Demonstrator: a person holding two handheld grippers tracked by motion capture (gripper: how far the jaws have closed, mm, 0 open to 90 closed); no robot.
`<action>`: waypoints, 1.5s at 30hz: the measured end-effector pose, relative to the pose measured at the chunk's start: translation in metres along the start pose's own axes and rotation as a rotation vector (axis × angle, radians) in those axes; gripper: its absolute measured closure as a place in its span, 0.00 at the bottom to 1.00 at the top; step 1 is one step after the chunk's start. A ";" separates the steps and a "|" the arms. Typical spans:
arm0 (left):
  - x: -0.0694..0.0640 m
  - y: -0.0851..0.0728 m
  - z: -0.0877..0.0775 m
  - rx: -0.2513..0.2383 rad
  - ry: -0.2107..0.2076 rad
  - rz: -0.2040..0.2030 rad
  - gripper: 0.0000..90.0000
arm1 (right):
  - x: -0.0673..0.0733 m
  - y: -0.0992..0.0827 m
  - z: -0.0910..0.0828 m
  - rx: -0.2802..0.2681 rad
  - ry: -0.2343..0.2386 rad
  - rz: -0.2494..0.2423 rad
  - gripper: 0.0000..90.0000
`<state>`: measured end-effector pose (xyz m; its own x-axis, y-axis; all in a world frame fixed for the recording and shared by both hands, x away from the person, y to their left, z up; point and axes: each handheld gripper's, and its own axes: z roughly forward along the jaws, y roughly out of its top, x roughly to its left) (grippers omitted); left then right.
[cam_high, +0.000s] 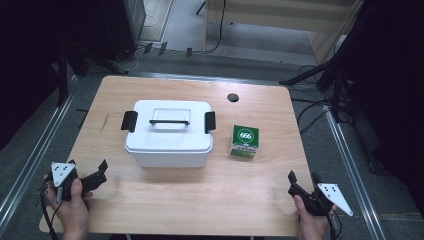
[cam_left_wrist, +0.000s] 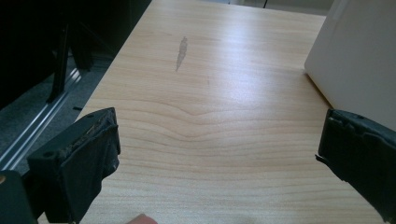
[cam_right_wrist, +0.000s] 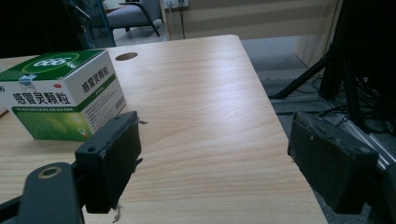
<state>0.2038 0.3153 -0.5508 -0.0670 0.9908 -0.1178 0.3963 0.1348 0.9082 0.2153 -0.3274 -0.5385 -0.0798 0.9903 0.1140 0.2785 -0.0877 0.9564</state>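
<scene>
Centrally, a lidded white plastic storage box (cam_high: 169, 134) with black latches sits closed beside a green-and-white cardboard medicine box (cam_high: 244, 141); left gripper (cam_high: 96, 176) and right gripper (cam_high: 303, 181) wait released, empty.

on the table (cam_high: 165, 200): one white lidded storage box (cam_high: 169, 132), one green-and-white medicine carton (cam_high: 244, 141). two handheld grippers, left (cam_high: 102, 171) and right (cam_high: 303, 179), both empty.

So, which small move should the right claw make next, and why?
Probably ease the right claw forward and left toward the green-and-white cardboard box. Its jaws stand open and empty near the wooden table's front edge, and that box is the nearest thing ahead.
</scene>
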 end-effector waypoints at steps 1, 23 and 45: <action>0.000 0.000 0.000 0.016 0.011 0.008 0.00 | 0.001 0.000 0.000 -0.001 -0.003 -0.008 0.20; 0.004 -0.002 -0.005 0.004 0.002 -0.036 0.00 | 0.028 0.005 0.002 0.030 0.019 -0.162 0.25; 0.000 0.000 -0.001 0.037 -0.002 0.005 0.00 | 0.066 0.061 0.008 0.008 0.156 -0.325 0.27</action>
<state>0.2030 0.3155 -0.5510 -0.0633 0.9915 -0.1139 0.4305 0.1301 0.8932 0.2345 -0.2664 -0.4747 -0.3104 0.9377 -0.1559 0.2218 0.2309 0.9474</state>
